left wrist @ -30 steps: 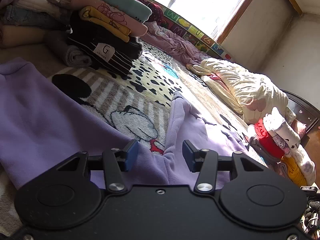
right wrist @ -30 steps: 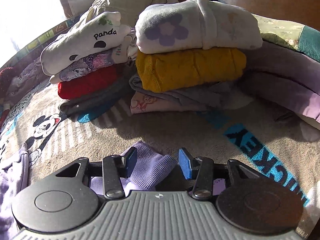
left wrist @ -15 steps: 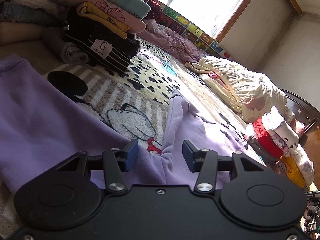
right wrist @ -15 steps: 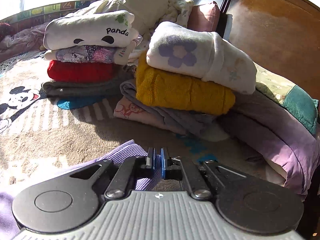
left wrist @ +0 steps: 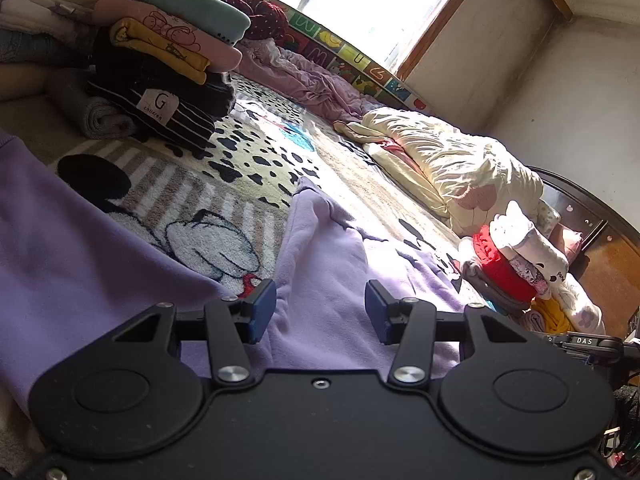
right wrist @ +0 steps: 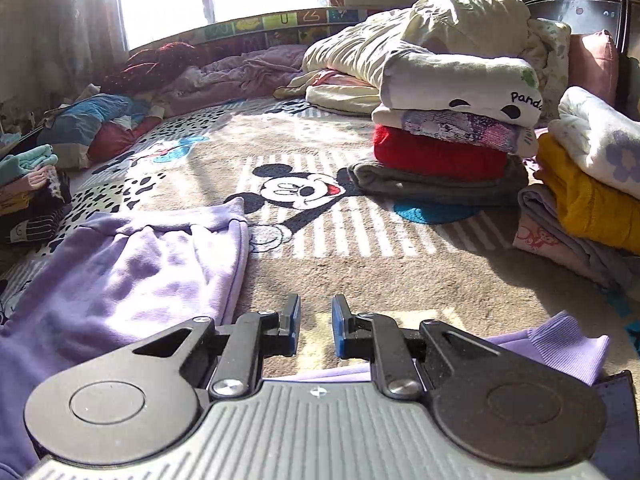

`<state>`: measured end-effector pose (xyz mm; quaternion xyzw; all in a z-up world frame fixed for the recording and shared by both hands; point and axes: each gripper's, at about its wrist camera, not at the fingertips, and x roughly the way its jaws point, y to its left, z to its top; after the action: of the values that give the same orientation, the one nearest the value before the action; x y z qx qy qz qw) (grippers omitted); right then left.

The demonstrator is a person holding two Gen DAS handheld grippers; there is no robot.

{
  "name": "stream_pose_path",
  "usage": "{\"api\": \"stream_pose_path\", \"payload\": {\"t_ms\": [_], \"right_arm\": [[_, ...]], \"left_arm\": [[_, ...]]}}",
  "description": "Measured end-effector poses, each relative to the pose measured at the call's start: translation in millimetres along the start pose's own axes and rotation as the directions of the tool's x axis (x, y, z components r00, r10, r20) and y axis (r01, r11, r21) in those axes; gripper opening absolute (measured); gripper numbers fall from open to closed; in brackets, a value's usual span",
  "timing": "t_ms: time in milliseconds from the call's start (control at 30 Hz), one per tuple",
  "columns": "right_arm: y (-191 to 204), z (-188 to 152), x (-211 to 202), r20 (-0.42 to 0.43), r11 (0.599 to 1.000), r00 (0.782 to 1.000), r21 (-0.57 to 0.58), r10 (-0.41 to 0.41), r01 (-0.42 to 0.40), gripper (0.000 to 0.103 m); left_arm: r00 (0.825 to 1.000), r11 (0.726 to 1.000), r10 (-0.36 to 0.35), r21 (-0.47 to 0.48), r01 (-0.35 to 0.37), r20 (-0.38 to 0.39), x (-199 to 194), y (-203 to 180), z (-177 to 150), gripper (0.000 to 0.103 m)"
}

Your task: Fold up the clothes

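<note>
A lilac sweatshirt [left wrist: 328, 276] lies spread on the cartoon-print rug [left wrist: 224, 200]. My left gripper [left wrist: 320, 312] is open just above its cloth, nothing between the pads. In the right wrist view the sweatshirt's body [right wrist: 120, 280] lies at the left, and its ribbed cuff [right wrist: 560, 344] lies on the rug beside and below my right gripper [right wrist: 316, 326]. That gripper is open by a narrow gap and holds nothing, over bare rug [right wrist: 360, 264].
Folded stacks stand around: a dark striped pile [left wrist: 160, 92] at the far left, a panda-shirt and red pile [right wrist: 448, 136], a yellow and flower-print pile [right wrist: 588, 184]. A cream quilt [left wrist: 452, 160] and crumpled clothes [right wrist: 240, 72] lie by the window.
My right gripper, shut on the lilac cuff half a second ago, has opened, let it go and swung left to face the rug's middle. The left gripper stayed open and barely moved.
</note>
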<state>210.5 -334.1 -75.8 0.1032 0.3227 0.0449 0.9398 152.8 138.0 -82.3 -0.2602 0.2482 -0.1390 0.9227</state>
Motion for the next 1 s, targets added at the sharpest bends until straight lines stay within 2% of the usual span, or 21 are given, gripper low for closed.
{"api": "stream_pose_path", "payload": {"t_ms": [100, 233, 300, 367, 400, 433, 467, 500, 533, 567, 633, 667, 733, 767, 867, 900, 933, 1000], "right_arm": [[26, 2, 27, -0.068, 0.989, 0.987, 0.03, 0.146, -0.144, 0.018], [54, 8, 60, -0.162, 0.962, 0.95, -0.007, 0.268, -0.273, 0.018], [52, 10, 79, -0.202, 0.962, 0.942, 0.003, 0.268, -0.273, 0.02], [44, 12, 98, -0.236, 0.966, 0.938, 0.019, 0.255, -0.258, 0.02], [35, 11, 108, -0.248, 0.968, 0.936, 0.033, 0.248, -0.248, 0.017], [25, 13, 114, -0.249, 0.967, 0.934, 0.059, 0.256, -0.249, 0.01], [15, 15, 116, -0.242, 0.961, 0.93, 0.101, 0.275, -0.258, 0.004], [2, 18, 116, -0.228, 0.951, 0.927, 0.16, 0.298, -0.266, 0.005], [-12, 20, 115, -0.21, 0.939, 0.926, 0.215, 0.314, -0.269, 0.006], [-21, 22, 113, -0.19, 0.928, 0.926, 0.252, 0.326, -0.275, 0.007], [-32, 27, 109, -0.151, 0.906, 0.923, 0.299, 0.354, -0.299, 0.012], [-32, 31, 110, -0.143, 0.905, 0.923, 0.3, 0.356, -0.302, 0.017], [-18, 45, 121, -0.141, 0.906, 0.916, 0.264, 0.376, -0.332, 0.018], [-9, 52, 128, -0.142, 0.902, 0.908, 0.251, 0.393, -0.351, 0.019], [16, 74, 160, -0.159, 0.897, 0.894, 0.22, 0.42, -0.383, 0.029], [22, 80, 173, -0.167, 0.897, 0.891, 0.22, 0.422, -0.384, 0.029], [22, 83, 184, -0.172, 0.9, 0.894, 0.228, 0.413, -0.372, 0.029], [17, 88, 206, -0.173, 0.908, 0.908, 0.255, 0.382, -0.334, 0.029]], "left_arm": [[0.997, 0.998, -0.056, -0.031, 0.054, -0.048, 7, -13, 10, 0.05], [0.981, 0.991, -0.13, -0.057, 0.123, -0.142, 45, -31, 28, 0.053], [0.971, 0.988, -0.148, -0.067, 0.138, -0.189, 79, -33, 39, 0.053], [0.96, 0.986, -0.16, -0.073, 0.147, -0.23, 119, -30, 51, 0.061], [0.964, 0.995, -0.072, -0.087, 0.051, -0.255, 139, -16, 54, 0.06], [0.959, 0.994, 0.017, -0.098, -0.046, -0.281, 158, -3, 56, 0.057], [0.96, 0.982, -0.001, -0.184, -0.053, -0.281, 162, 13, 61, 0.038], [0.961, 0.961, -0.02, -0.27, -0.058, -0.278, 165, 29, 65, 0.038], [0.961, 0.933, -0.039, -0.353, -0.063, -0.273, 169, 44, 69, 0.045], [0.966, 0.931, -0.059, -0.364, -0.038, -0.251, 165, 45, 76, 0.051], [0.973, 0.939, -0.091, -0.343, 0.012, -0.214, 165, 36, 88, 0.053], [0.972, 0.938, -0.115, -0.345, 0.038, -0.206, 168, 31, 93, 0.054], [0.964, 0.929, -0.166, -0.361, 0.081, -0.209, 185, 25, 96, 0.054], [0.96, 0.933, -0.177, -0.346, 0.093, -0.218, 196, 21, 97, 0.054], [0.962, 0.926, -0.154, -0.373, 0.061, -0.224, 222, 29, 96, 0.054], [0.964, 0.92, -0.141, -0.391, 0.043, -0.226, 231, 35, 96, 0.054], [0.967, 0.916, -0.121, -0.401, 0.021, -0.224, 237, 41, 96, 0.054], [0.963, 0.885, -0.158, -0.464, 0.04, -0.216, 245, 56, 96, 0.054]]}}
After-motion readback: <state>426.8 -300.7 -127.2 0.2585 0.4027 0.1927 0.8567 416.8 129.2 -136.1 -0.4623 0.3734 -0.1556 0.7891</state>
